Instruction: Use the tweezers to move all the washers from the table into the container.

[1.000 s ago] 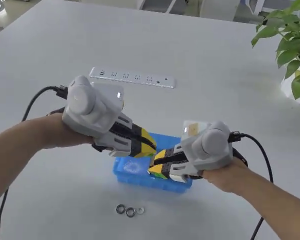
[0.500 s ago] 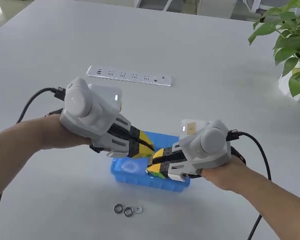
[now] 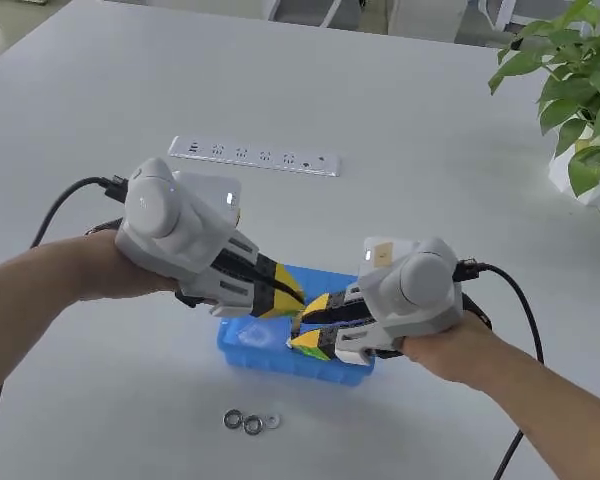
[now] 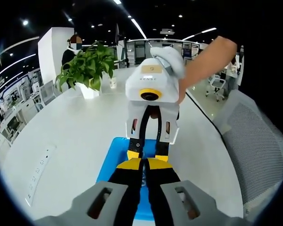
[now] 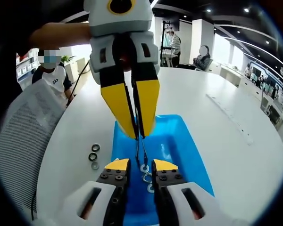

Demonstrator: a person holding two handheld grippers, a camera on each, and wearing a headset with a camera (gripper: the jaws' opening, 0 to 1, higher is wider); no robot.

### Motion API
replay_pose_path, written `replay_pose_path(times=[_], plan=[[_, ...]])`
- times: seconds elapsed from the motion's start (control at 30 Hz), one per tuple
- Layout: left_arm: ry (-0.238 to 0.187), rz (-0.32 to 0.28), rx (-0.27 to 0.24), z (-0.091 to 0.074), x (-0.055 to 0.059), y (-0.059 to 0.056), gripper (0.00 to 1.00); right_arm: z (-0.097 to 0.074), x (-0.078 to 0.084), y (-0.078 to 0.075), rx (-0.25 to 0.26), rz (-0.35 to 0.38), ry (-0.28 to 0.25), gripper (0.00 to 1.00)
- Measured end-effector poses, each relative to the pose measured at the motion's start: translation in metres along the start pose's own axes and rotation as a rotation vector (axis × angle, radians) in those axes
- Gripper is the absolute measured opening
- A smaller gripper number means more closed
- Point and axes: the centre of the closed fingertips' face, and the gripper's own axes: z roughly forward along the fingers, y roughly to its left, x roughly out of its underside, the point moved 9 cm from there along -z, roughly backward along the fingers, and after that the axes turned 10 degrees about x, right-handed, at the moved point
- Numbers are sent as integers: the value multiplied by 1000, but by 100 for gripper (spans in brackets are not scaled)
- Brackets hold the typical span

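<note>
A blue container (image 3: 242, 342) sits on the grey table under both grippers. My left gripper (image 3: 292, 298) comes in from the left, its yellow jaws shut on thin black tweezers (image 5: 141, 147). The tweezer tips point down to a washer (image 5: 144, 168) lying inside the container (image 5: 179, 141), beside two more washers. My right gripper (image 3: 302, 337) faces it from the right, just above the container. Its jaws (image 5: 141, 165) stand a little apart, either side of the tweezer tips, holding nothing. Three washers (image 3: 250, 421) lie on the table in front of the container, also seen to its left (image 5: 94, 156).
A white power strip (image 3: 255, 156) lies farther back on the table. A potted plant (image 3: 580, 90) stands at the far right. Cables trail from both grippers. A mesh chair (image 5: 19, 141) and people are beyond the table edge.
</note>
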Motion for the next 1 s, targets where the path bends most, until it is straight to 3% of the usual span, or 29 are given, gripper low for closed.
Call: replay_pose_path(times=[0.17,0.6,1.0], plan=[[-11,-1,-6,-4,-4,0,6,-10,2,-1,41,25,16,25],[-16,16,-15,-17,-14,-7,6,-41,3,4,124,59,-9,36],[-11,28,-15,-29,-23,-18,6,-68,11,15,195,133,-50,56]])
